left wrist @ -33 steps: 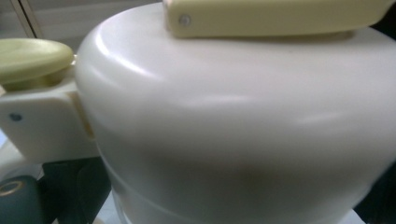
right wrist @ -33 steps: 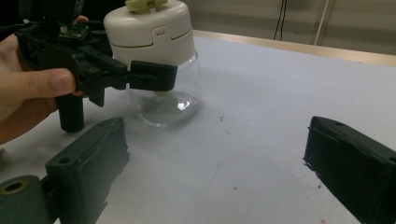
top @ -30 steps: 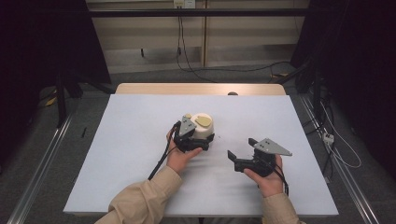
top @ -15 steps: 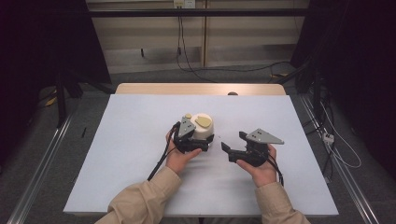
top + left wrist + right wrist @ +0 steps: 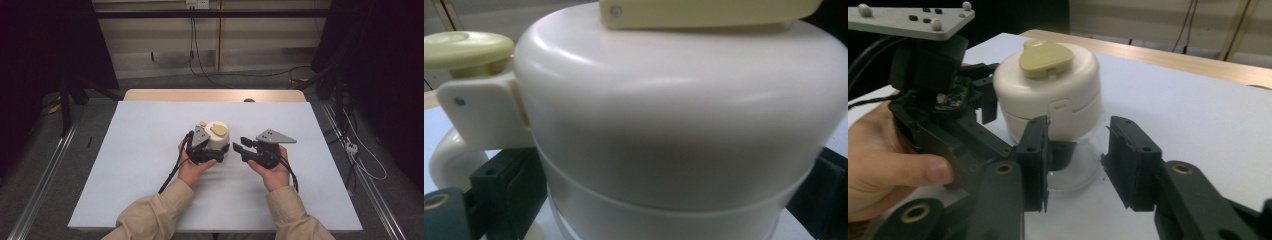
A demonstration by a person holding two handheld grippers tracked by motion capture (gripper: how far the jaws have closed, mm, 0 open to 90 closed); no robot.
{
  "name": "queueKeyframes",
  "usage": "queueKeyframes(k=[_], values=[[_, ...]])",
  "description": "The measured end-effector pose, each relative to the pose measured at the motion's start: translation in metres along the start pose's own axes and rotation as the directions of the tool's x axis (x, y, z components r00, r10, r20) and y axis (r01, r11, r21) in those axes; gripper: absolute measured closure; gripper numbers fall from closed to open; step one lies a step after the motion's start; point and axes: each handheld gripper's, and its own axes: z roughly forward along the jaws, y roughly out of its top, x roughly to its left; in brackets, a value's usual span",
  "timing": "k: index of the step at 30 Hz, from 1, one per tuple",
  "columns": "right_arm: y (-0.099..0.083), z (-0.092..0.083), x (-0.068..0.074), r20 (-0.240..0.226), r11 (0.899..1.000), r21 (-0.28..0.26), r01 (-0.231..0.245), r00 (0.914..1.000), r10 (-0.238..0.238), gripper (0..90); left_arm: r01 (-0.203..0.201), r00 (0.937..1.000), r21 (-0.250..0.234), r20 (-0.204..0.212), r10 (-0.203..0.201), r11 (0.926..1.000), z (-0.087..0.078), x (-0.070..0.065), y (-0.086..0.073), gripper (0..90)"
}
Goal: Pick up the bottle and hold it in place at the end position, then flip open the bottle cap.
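Observation:
A white lidded container [image 5: 218, 139] with a pale yellow tab [image 5: 219, 130] on top stands mid-table on a clear base. My left gripper [image 5: 216, 153] is shut on the container from the near left side. In the left gripper view the container [image 5: 674, 125] sits between black pads [image 5: 506, 192], with a round yellow knob [image 5: 466, 47] at upper left. My right gripper [image 5: 239, 146] is open just right of the container, jaws pointing at it. In the right gripper view its jaws [image 5: 1075, 160] stand apart before the container [image 5: 1048, 90], not touching it.
The white table [image 5: 125, 150] has a wooden strip [image 5: 210, 95] along its far edge. Black cables [image 5: 172, 172] trail from both grippers toward the person. Dark floor, rails and wires surround the table.
The right gripper has moved left and a little forward, closing in on the container. The left gripper and container have stayed put.

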Motion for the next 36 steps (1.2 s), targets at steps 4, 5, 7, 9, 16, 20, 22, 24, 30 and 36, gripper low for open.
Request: queueKeyframes(k=[4, 5, 7, 9, 16, 20, 22, 24, 30, 36], values=[[0.005, 0.004, 0.002, -0.016, 1.000, 0.013, -0.006, 0.9999, 0.006, 72.2, 0.005, 1.0000, -0.002, 0.000, -0.005, 1.0000, 0.000, 0.000, 0.000, 4.8], [0.006, 0.005, 0.002, -0.022, 1.000, 0.018, -0.007, 0.9997, 0.007, 75.6, 0.006, 1.0000, -0.002, 0.000, -0.006, 1.0000, 0.000, 0.000, 0.000, 4.8], [0.007, 0.007, 0.003, -0.025, 1.000, 0.024, -0.010, 0.9996, 0.011, 79.8, 0.002, 1.0000, -0.002, -0.001, -0.002, 1.0000, 0.000, 0.000, 0.000, 4.8], [0.009, 0.008, 0.003, -0.031, 1.000, 0.029, -0.008, 0.9995, 0.009, 84.3, 0.002, 1.0000, -0.001, 0.000, -0.002, 1.0000, 0.000, 0.000, 0.000, 4.8], [0.011, 0.014, 0.005, -0.047, 0.999, 0.043, -0.001, 0.9989, 0.003, 90.0, 0.003, 1.0000, -0.001, -0.003, -0.003, 1.0000, 0.000, 0.000, 0.000, 4.9], [0.012, 0.016, 0.007, -0.055, 0.999, 0.053, 0.003, 0.9985, 0.000, 90.0, 0.002, 1.0000, -0.001, -0.003, -0.002, 1.0000, -0.001, 0.000, 0.000, 4.8], [0.012, 0.017, 0.007, -0.058, 0.998, 0.056, 0.007, 0.9983, -0.003, 90.0, -0.001, 1.0000, 0.000, -0.001, 0.001, 1.0000, -0.001, 0.000, 0.000, 4.8], [0.012, 0.017, 0.008, -0.057, 0.998, 0.059, 0.009, 0.9984, -0.005, 90.0, 0.000, 1.0000, 0.000, -0.001, 0.000, 1.0000, -0.001, 0.000, 0.000, 4.8], [0.012, 0.017, 0.008, -0.063, 0.998, 0.066, 0.017, 0.9979, -0.013, 90.0, -0.001, 1.0000, 0.000, -0.004, 0.001, 1.0000, 0.000, 0.000, 0.000, 4.9], [0.013, 0.018, 0.007, -0.060, 0.998, 0.064, 0.021, 0.9980, -0.017, 90.0, 0.003, 1.0000, -0.002, -0.003, -0.003, 1.0000, 0.000, -0.001, 0.000, 4.8]])
